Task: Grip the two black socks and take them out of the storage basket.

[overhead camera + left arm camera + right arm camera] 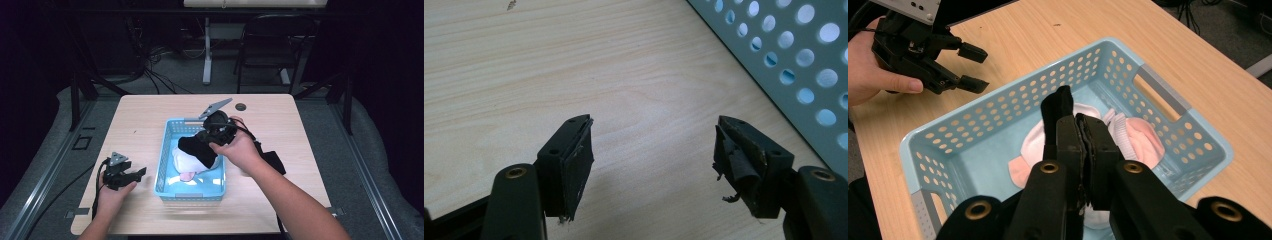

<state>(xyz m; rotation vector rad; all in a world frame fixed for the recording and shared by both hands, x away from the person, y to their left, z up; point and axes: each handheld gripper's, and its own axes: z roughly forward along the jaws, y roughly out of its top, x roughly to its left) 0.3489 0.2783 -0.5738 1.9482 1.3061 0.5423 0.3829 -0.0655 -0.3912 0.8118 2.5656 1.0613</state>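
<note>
A light blue perforated basket (162, 167) stands mid-table with white clothing (189, 161) and a pink piece (187, 176) inside. My right gripper (201, 139) hangs over the basket, shut on a black cloth (197, 150) that droops onto the white pile. In the right gripper view the jaws (1082, 122) are pressed together, with the black cloth (1062, 105) sticking out past them above the basket (998, 112). My left gripper (141, 173) rests open on the table left of the basket; its fingers (574, 160) stand wide apart with nothing between them.
A dark item (274, 161) lies on the table right of the basket, partly behind the right forearm. A round hole (241, 106) sits near the table's far edge. Chairs and cables stand beyond the table. The basket wall (794, 65) is close to the left gripper.
</note>
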